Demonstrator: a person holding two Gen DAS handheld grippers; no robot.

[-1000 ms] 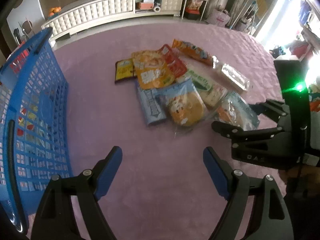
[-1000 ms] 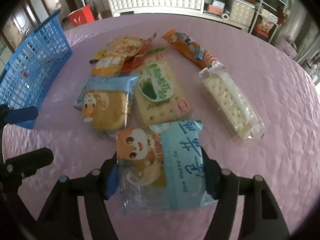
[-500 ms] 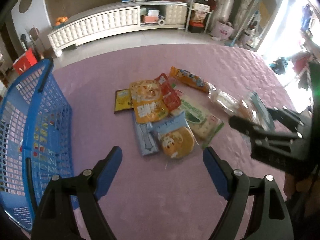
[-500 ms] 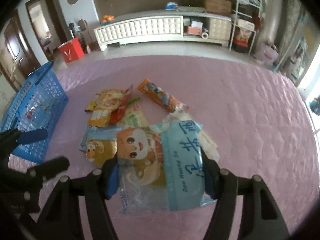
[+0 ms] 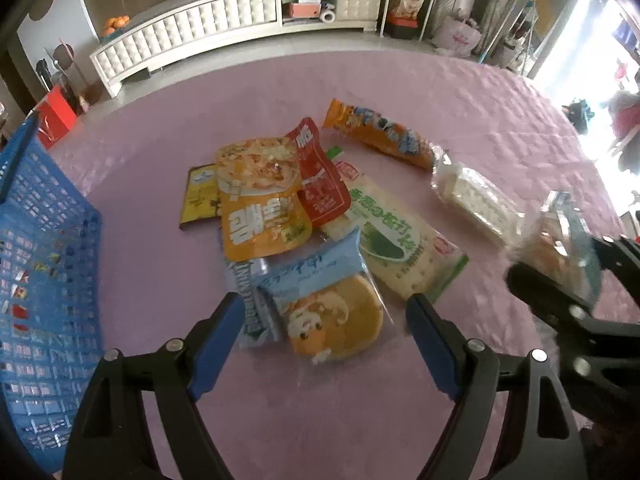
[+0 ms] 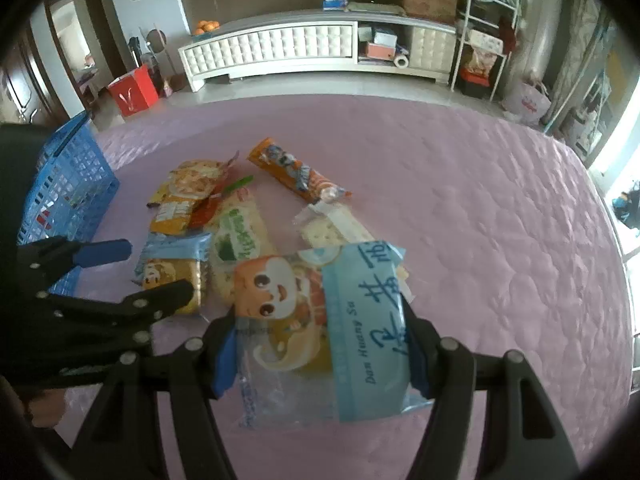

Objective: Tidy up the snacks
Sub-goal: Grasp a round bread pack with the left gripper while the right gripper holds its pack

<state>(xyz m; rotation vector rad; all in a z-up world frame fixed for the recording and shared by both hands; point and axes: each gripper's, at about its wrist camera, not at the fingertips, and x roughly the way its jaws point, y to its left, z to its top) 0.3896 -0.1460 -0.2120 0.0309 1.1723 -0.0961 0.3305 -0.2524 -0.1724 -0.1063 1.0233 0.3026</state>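
Note:
A pile of snack packets lies on the pink quilted cloth (image 5: pixel 480 112). My right gripper (image 6: pixel 320 354) is shut on a blue cake packet (image 6: pixel 320 320) with a cartoon face and holds it above the cloth; it shows blurred at the right of the left wrist view (image 5: pixel 560 248). My left gripper (image 5: pixel 326 336) is open and empty, low over a second blue cake packet (image 5: pixel 328 304). It also shows in the right wrist view (image 6: pixel 120 272). A blue basket (image 5: pixel 44 280) stands at the left (image 6: pixel 68 184).
The pile holds an orange pouch (image 5: pixel 260 216), a red sachet (image 5: pixel 320 184), a green cracker pack (image 5: pixel 400 248), a long orange bar (image 5: pixel 380 136), a clear cracker sleeve (image 5: pixel 476 200) and a dark packet (image 5: pixel 198 200). A white cabinet (image 6: pixel 280 48) stands beyond the table.
My right gripper has lifted the blue cake packet off the cloth and raised it. My left gripper has moved forward toward the pile and now sits over the second cake packet.

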